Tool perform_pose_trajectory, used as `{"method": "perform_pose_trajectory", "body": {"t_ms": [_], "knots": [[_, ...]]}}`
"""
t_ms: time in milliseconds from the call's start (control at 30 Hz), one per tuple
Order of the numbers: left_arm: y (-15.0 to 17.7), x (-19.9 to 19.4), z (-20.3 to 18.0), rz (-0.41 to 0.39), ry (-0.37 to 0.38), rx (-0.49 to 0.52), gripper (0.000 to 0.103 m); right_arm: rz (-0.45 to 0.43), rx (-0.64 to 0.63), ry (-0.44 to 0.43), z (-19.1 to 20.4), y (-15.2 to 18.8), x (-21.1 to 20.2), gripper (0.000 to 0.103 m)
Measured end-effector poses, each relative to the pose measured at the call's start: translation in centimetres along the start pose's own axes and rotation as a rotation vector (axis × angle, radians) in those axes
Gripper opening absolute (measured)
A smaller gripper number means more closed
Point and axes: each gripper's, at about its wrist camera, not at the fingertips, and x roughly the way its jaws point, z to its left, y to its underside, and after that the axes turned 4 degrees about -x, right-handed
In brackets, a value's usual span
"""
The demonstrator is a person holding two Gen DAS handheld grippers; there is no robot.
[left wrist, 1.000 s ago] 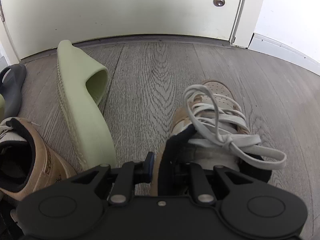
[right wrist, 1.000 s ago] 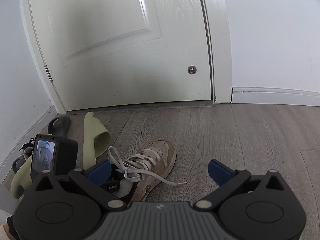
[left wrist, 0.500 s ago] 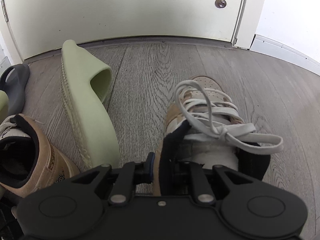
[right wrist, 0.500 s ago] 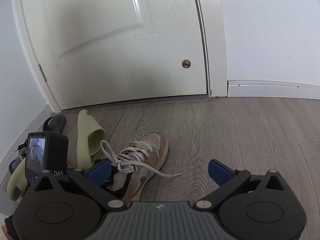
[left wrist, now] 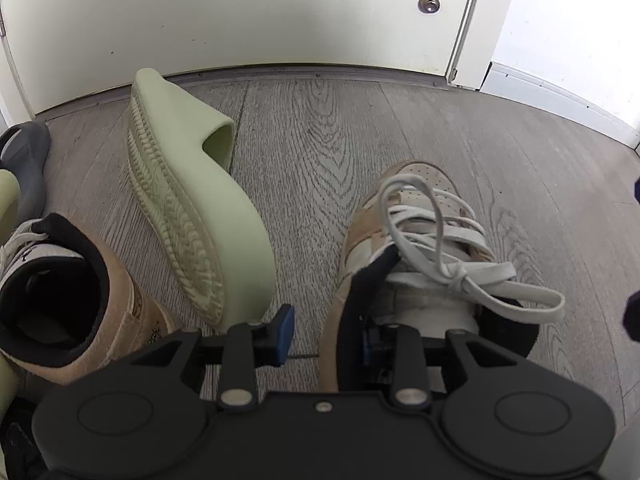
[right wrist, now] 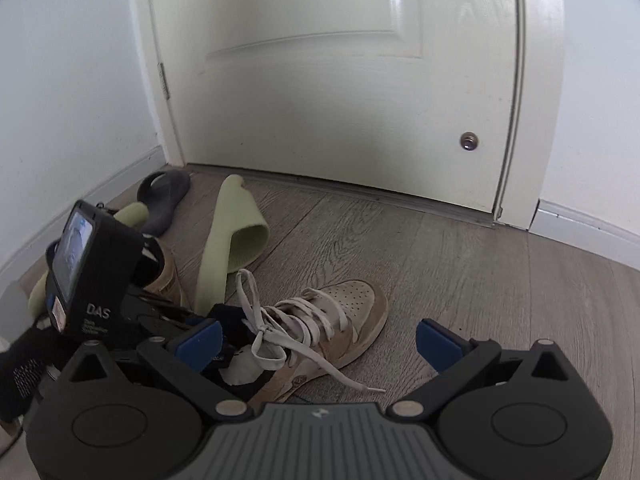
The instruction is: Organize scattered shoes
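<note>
Release step: left gripper (left wrist: 326, 334) jaws have just been opening off the tan lace-up high-top sneaker (left wrist: 404, 240) collar, which sits between them.
Right gripper (right wrist: 316, 340) gapes wide, empty; next, 1 regrip to carry the sneaker left to its mate (left wrist: 72, 300).

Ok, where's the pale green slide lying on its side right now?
The pale green slide is left of centre in the left wrist view, tipped on its side on the wood floor, between the two tan high-top sneakers.

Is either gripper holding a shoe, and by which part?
Nothing held. The left gripper has just been opening; the collar of the tan sneaker sits between its fingers, unpinched. The right gripper is open, empty.
</note>
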Motion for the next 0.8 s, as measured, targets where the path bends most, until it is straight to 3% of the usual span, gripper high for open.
{"method": "perform_pose_trajectory", "body": {"t_ms": [133, 333, 500, 600, 800], "knots": [[0.5, -0.2, 0.5, -0.040, 0.009, -0.010, 0.039, 0.014, -0.058, -0.024, 0.2, 0.1, 1.0, 0.102], [-0.2, 0.0, 2.3, 0.030, 0.078, -0.100, 0.043, -0.009, -0.177, -0.063, 1.6, -0.1, 1.2, 0.102], [-0.2, -0.1, 2.0, 0.042, 0.054, -0.100, 0.044, 0.011, -0.319, -0.081, 2.9, -0.5, 2.5, 0.102], [0.0, -0.2, 1.5, 0.035, 0.017, -0.119, 0.045, 0.006, -0.314, -0.079, 3.0, -0.6, 3.0, 0.102], [0.6, -1.6, 1.8, -0.002, 0.018, -0.125, 0.045, 0.009, -0.298, -0.064, 2.7, -0.1, 3.0, 0.102]]}}
